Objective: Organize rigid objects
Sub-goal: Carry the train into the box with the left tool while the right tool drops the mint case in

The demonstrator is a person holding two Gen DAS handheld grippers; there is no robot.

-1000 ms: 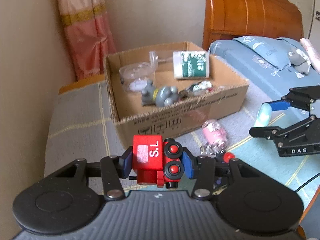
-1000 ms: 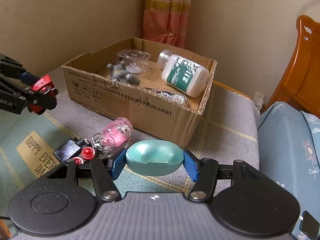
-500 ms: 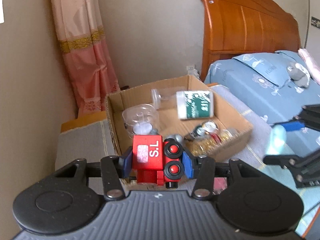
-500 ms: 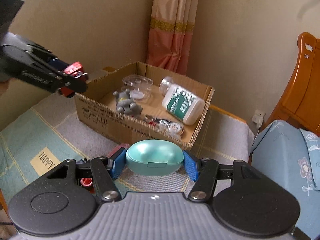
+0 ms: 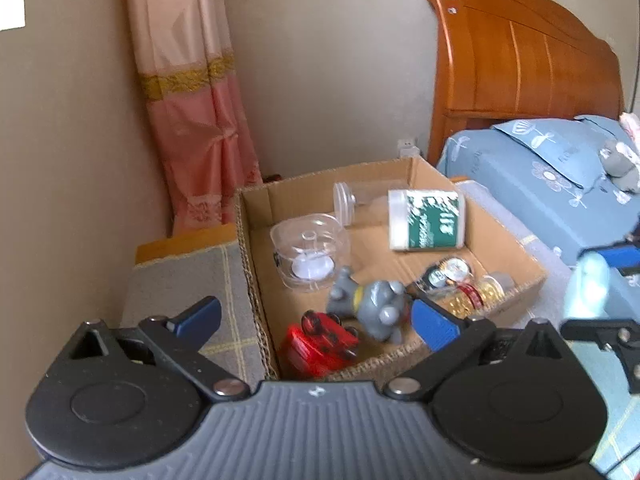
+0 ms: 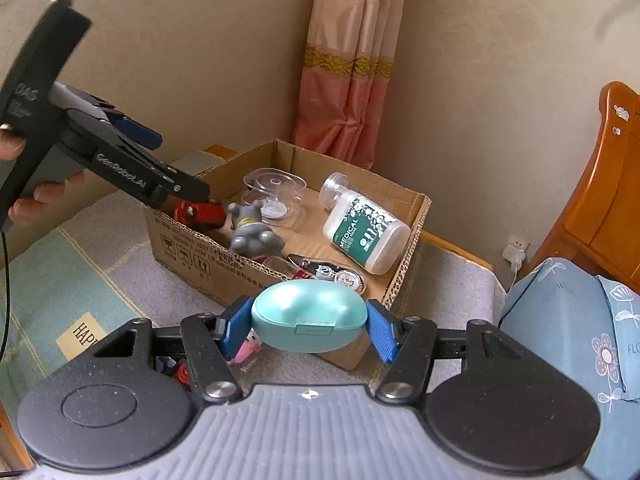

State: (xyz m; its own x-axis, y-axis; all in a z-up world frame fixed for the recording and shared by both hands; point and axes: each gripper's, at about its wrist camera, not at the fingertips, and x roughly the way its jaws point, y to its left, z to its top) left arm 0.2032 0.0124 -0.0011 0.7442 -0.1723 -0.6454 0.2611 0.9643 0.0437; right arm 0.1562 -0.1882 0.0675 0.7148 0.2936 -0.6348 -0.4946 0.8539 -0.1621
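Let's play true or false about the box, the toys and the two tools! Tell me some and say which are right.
1. The red toy train lies inside the cardboard box. True.
2. The left tool is squeezing the train. False: it is open, with nothing between its fingers.
3. The right tool holds a teal case. True.
4. The green bottle stands upright. False: it lies on its side in the box.
5. The gray toy animal sits outside the box. False: it is inside, beside the train.
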